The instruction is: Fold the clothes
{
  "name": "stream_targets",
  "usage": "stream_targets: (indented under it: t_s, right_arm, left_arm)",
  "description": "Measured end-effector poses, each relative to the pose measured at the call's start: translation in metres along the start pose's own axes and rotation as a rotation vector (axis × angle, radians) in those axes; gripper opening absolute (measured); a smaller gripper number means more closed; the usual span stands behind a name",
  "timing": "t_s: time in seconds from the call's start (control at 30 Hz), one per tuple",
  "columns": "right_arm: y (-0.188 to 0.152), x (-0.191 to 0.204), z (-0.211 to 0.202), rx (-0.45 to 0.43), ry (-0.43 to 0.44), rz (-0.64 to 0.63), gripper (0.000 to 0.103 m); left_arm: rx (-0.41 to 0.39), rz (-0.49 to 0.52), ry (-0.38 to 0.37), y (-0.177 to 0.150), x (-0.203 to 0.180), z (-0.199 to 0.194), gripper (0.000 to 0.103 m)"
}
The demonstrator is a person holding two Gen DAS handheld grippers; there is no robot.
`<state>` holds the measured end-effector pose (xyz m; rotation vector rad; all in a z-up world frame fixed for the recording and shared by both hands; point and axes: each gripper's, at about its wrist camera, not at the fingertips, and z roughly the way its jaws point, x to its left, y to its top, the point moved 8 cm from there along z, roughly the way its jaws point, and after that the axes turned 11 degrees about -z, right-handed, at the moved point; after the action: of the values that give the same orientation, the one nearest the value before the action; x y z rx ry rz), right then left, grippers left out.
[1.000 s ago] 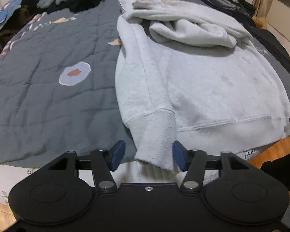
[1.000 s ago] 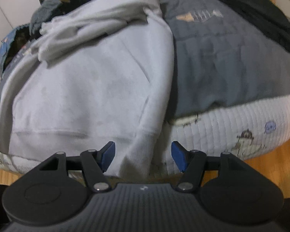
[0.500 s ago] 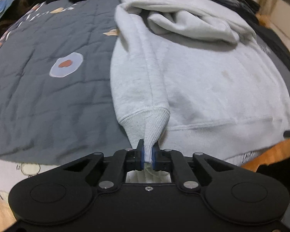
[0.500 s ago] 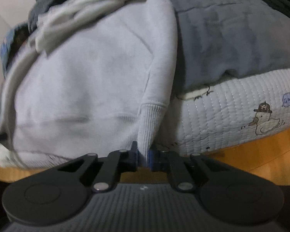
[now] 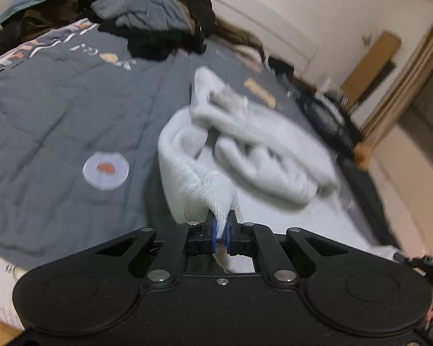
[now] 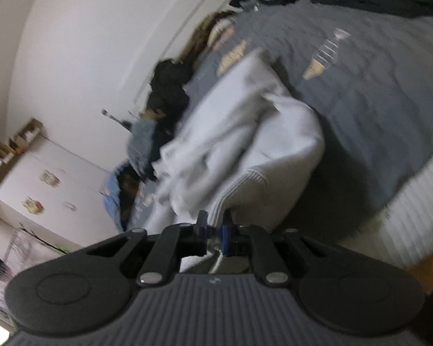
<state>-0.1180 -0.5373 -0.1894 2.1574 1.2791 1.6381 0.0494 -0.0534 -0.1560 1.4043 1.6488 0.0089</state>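
A light grey sweatshirt [image 5: 254, 147] lies on the grey quilted bed cover [image 5: 52, 121], its lower part lifted and curling back over the bunched hood and sleeves. My left gripper [image 5: 221, 238] is shut on the ribbed cuff [image 5: 216, 196] at the sweatshirt's left corner. In the right wrist view the same sweatshirt [image 6: 245, 132] rises from the bed, and my right gripper [image 6: 215, 235] is shut on its ribbed hem corner [image 6: 242, 190]. Both views are motion-blurred.
A heap of dark and grey clothes [image 5: 147, 20] sits at the head of the bed. Dark garments [image 5: 332, 115] line the bed's right side. The white mattress edge [image 6: 418, 207] and wooden floor show at right, and a white cabinet [image 6: 46, 184] stands by the wall.
Both grippers were open at the sweatshirt's bottom corners, then shut on the cuffs. Now both have lifted and carried the lower edge up toward the hood.
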Motion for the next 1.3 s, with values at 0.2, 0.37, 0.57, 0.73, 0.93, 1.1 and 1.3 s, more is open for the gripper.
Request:
stream_targets:
  t_s: [0.2, 0.37, 0.57, 0.73, 0.93, 1.1, 1.3]
  right_arm:
    - [0.06, 0.013, 0.014, -0.056, 0.046, -0.006, 0.009]
    - [0.109, 0.016, 0.045, -0.081, 0.052, -0.021, 0.009]
    - [0.162, 0.021, 0.084, -0.099, 0.036, -0.052, 0.008]
    - [0.21, 0.02, 0.116, -0.118, 0.027, -0.058, 0.008]
    - [0.265, 0.015, 0.161, -0.131, -0.008, -0.067, 0.008]
    - [0.3, 0.0, 0.196, -0.145, -0.04, -0.071, 0.008]
    - [0.333, -0.037, 0.239, -0.14, -0.093, -0.034, 0.008]
  left_arm:
    - [-0.058, -0.024, -0.049, 0.052, -0.022, 0.015, 0.006]
    - [-0.087, 0.01, -0.064, 0.095, -0.044, 0.043, 0.006]
    - [-0.112, 0.054, -0.05, 0.141, -0.068, 0.081, 0.006]
    - [-0.133, 0.093, -0.034, 0.179, -0.091, 0.113, 0.006]
    - [-0.135, 0.141, -0.003, 0.219, -0.116, 0.16, 0.006]
    - [-0.144, 0.153, 0.001, 0.247, -0.127, 0.201, 0.006]
    - [-0.12, 0.157, 0.04, 0.267, -0.125, 0.267, 0.006]
